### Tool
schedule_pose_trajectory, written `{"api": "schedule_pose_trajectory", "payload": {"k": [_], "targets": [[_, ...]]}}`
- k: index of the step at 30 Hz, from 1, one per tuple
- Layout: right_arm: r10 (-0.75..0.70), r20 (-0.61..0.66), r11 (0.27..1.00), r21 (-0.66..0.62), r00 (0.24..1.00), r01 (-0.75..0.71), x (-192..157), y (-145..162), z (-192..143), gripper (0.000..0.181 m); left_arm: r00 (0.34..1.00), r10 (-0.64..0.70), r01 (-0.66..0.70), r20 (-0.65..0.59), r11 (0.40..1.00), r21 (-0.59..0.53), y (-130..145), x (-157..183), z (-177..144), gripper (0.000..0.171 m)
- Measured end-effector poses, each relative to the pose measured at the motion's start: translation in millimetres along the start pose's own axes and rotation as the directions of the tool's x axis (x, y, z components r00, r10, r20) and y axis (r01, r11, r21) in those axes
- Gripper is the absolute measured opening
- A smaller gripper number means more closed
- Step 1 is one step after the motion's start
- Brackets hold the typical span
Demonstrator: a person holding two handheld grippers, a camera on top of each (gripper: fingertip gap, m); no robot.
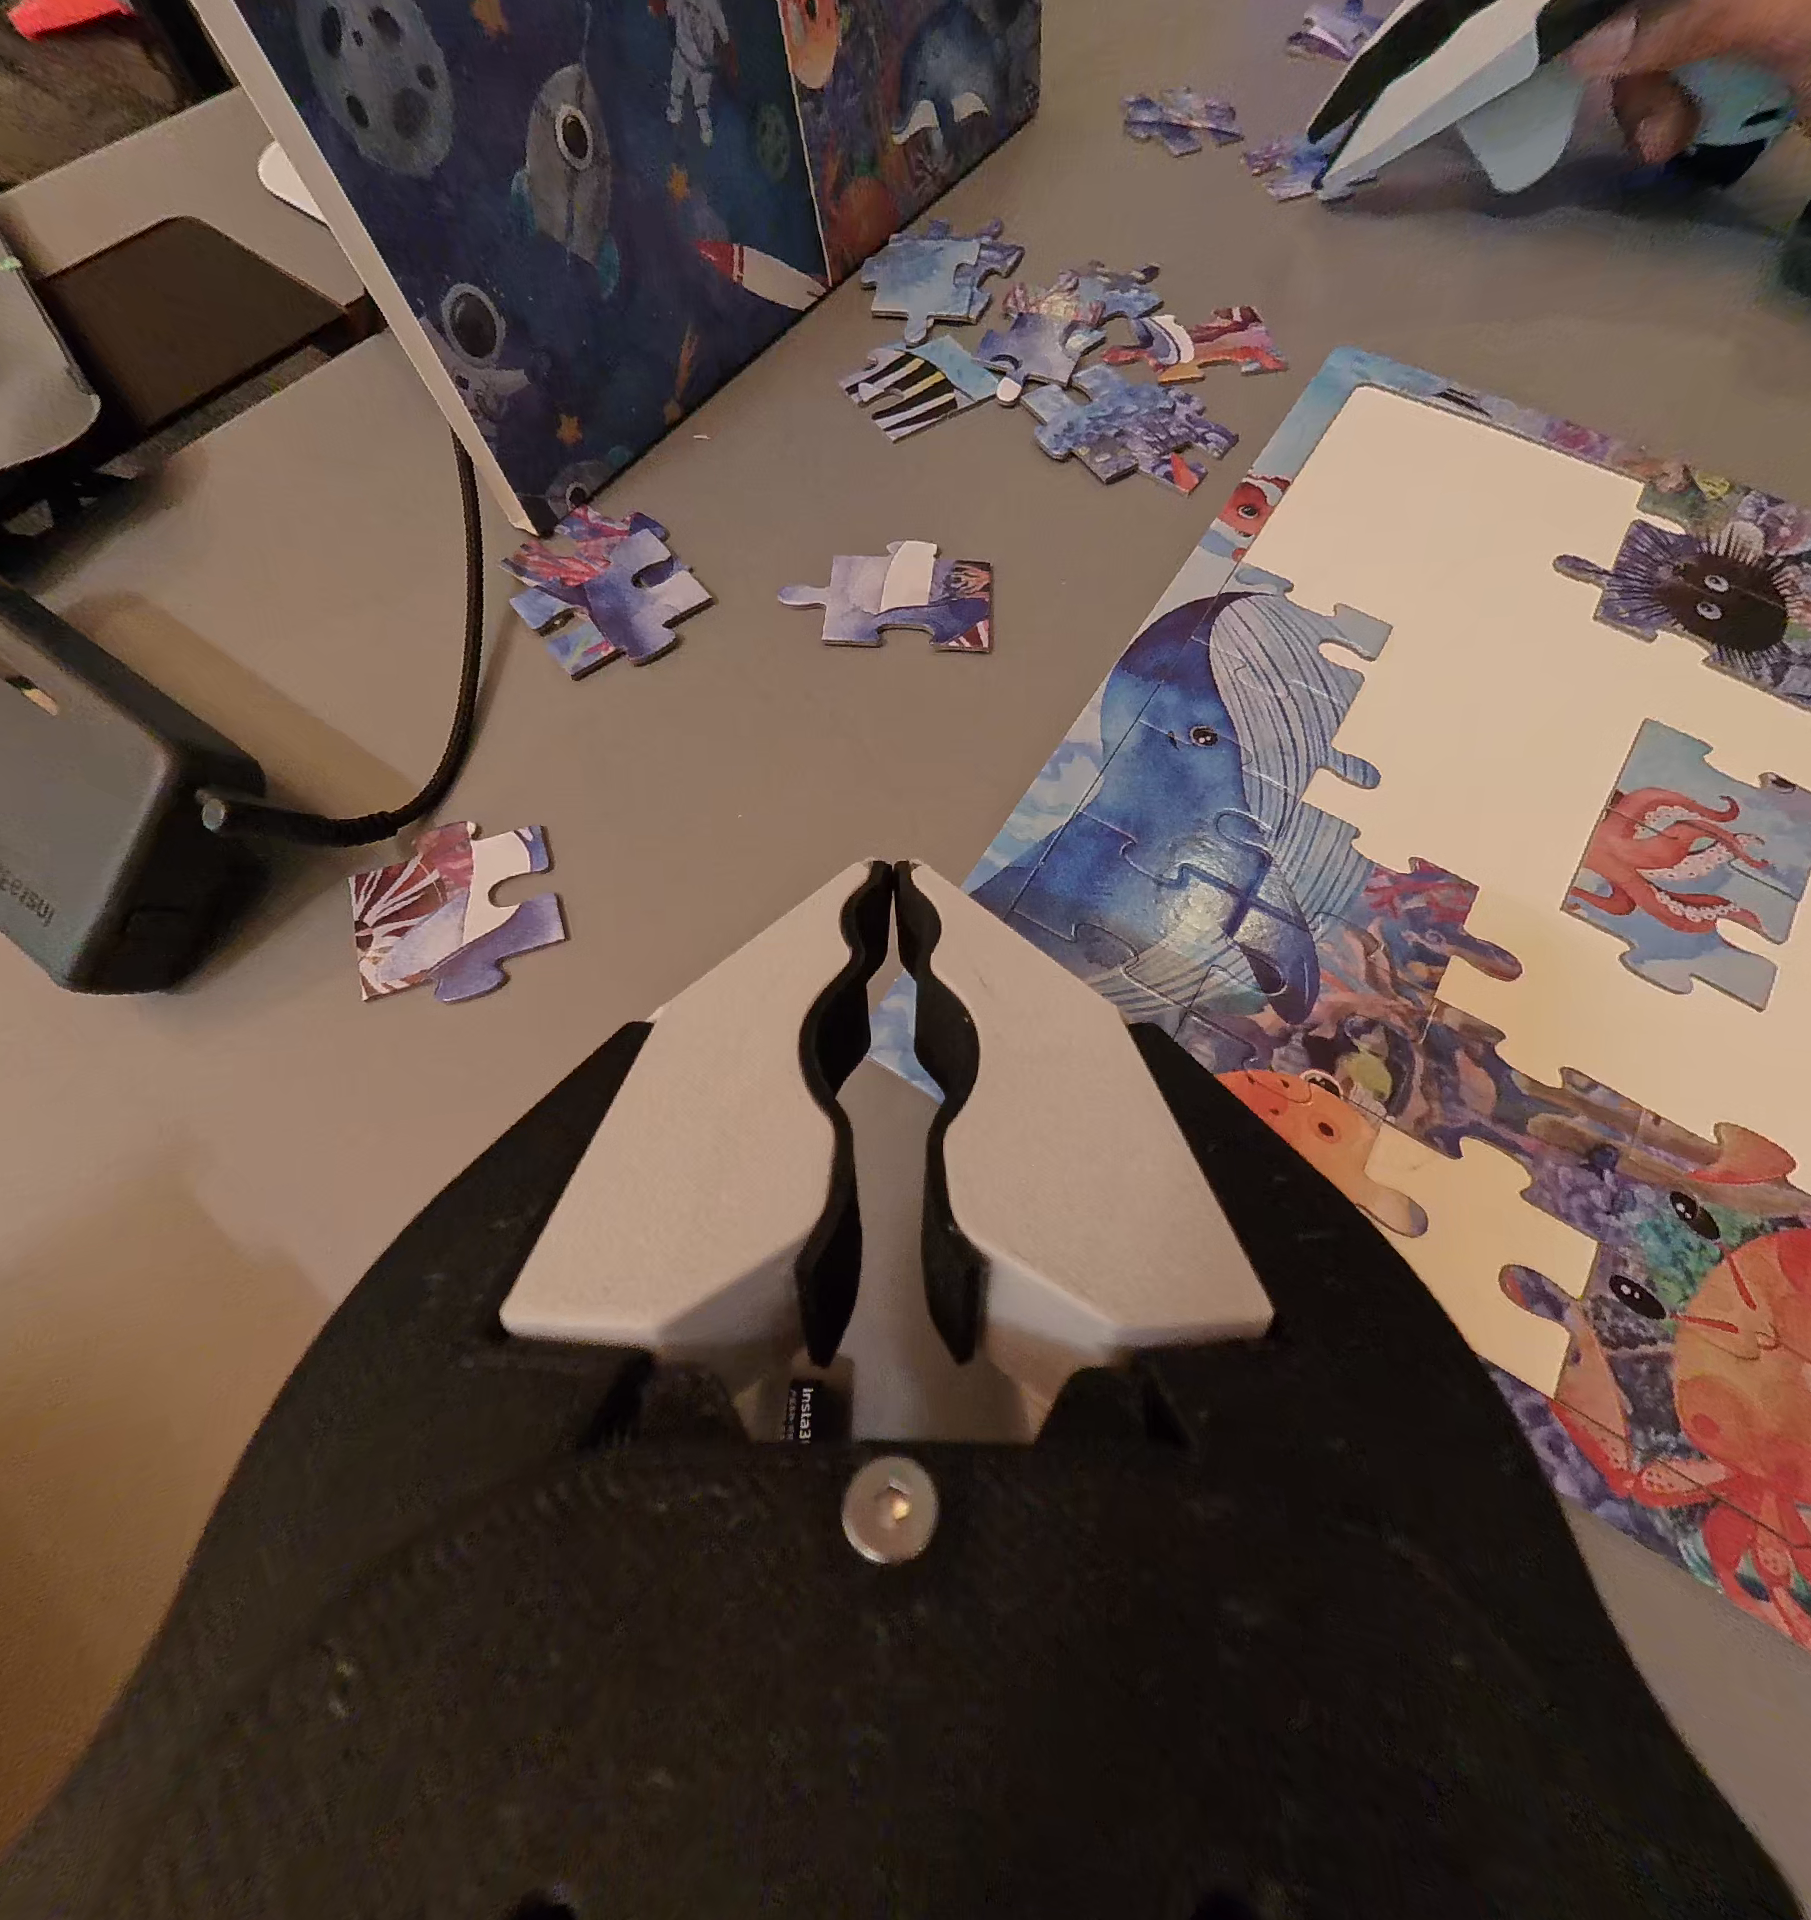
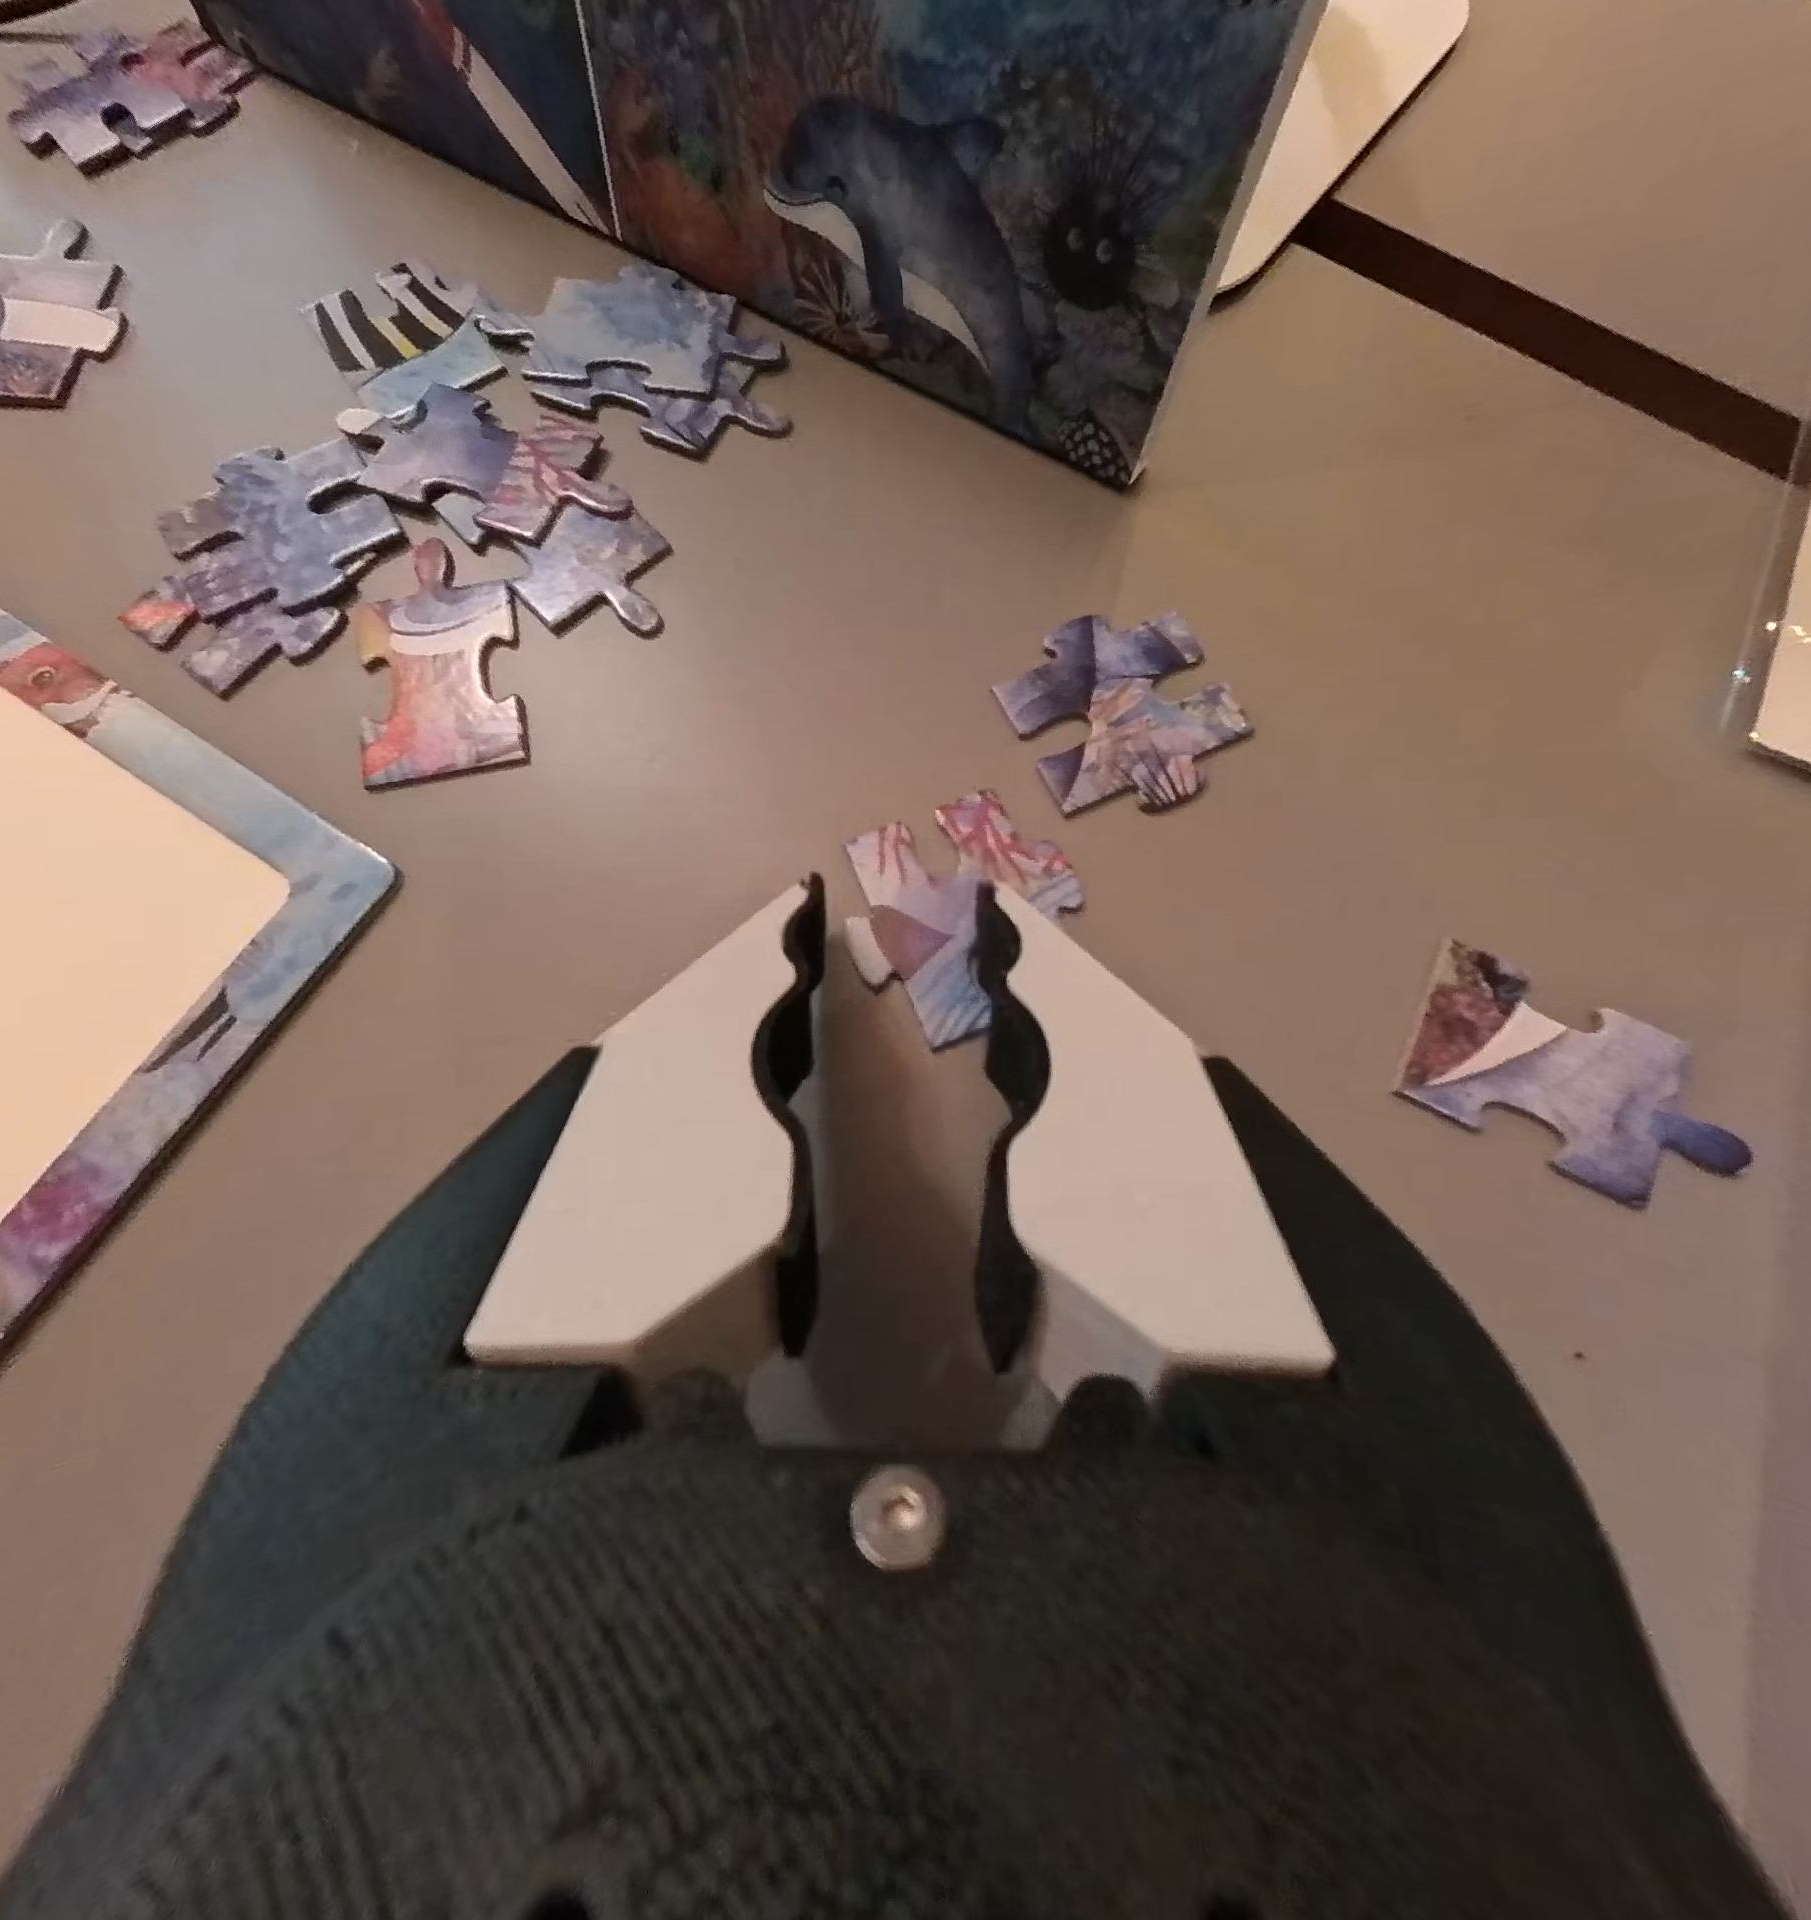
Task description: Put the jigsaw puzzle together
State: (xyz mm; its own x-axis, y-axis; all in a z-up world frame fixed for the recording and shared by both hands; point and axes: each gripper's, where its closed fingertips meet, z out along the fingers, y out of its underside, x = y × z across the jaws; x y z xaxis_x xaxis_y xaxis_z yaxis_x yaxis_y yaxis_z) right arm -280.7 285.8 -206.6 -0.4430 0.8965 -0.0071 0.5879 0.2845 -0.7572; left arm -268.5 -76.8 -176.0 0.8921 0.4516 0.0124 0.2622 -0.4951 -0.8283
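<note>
While the left hand-held gripper (image 1: 893, 868) hovers empty, tips together, beside the tray (image 1: 1285, 457), that cardboard tray holds interlocked whale (image 1: 1207, 748), octopus (image 1: 1690, 862) and crab (image 1: 1753, 1392) sections on its white base. The right hand-held gripper (image 2: 901, 894), slightly parted, straddles a flat coral piece (image 2: 942, 925) on the grey table (image 2: 880, 644) without clamping it.

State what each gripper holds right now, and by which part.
Nothing is held. The left gripper is shut on nothing above the table. The right gripper is open, its jaws either side of a loose coral-patterned piece, not yet gripping it.
</note>
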Motion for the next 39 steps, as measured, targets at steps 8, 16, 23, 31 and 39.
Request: {"api": "schedule_pose_trajectory", "payload": {"k": [8,16,23,31,39], "targets": [[0.016,-0.208,0.996,-0.079,0.978,-0.033,46,18,-18,0.028,1.000,0.008,-0.008,0.001,1.000,-0.008,1,1,1,0.000],[0.096,0.002,0.995,0.004,0.995,-0.096,5,0,-9,0.045,1.000,0.012,-0.012,0.004,1.000,-0.019,3,1,2,0.000],[0.051,-0.266,0.988,-0.127,0.963,-0.088,52,26,-23,0.037,1.000,0.015,-0.015,0.006,1.000,-0.024,4,1,2,0.000],[0.251,-0.101,0.964,0.115,0.963,-0.239,44,-3,-32,0.044,1.000,0.023,-0.023,0.007,0.999,-0.035,5,2,4,0.000],[0.246,-0.207,0.969,0.075,0.947,-0.235,42,2,-8,0.088,0.999,0.032,-0.032,0.013,0.999,-0.037,5,1,4,0.000]]}}
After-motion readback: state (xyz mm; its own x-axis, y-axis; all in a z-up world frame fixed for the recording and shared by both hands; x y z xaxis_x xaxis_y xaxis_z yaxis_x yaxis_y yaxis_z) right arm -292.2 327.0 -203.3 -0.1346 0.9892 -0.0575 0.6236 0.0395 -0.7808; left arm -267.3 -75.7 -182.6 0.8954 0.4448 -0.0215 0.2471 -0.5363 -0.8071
